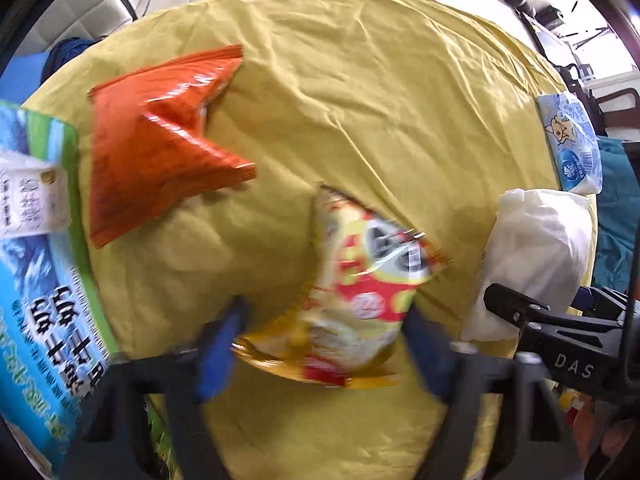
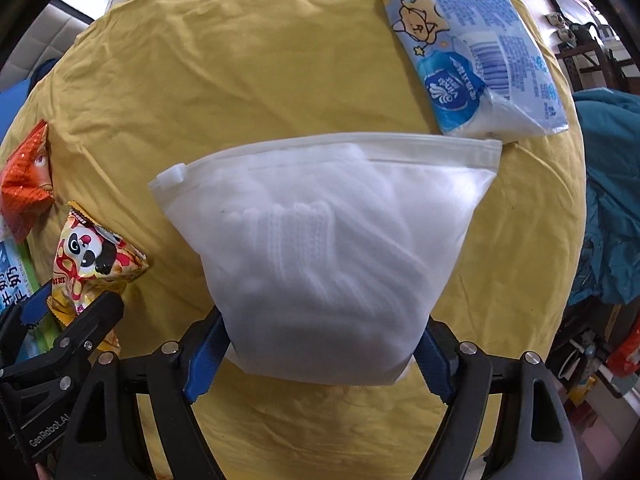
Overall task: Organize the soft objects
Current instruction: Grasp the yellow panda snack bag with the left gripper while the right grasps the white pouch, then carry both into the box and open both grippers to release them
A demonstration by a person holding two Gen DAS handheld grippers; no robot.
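On the yellow cloth (image 1: 360, 80), left tool (image 1: 320, 344) around blurred snack packet (image 1: 360, 280), grip unclear, right tool (image 2: 324, 348) clamping white pouch (image 2: 328, 248)

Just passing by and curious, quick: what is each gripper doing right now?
Left gripper: closed on the panda snack bag, though the view is blurred.
Right gripper: closed on the white zip pouch.
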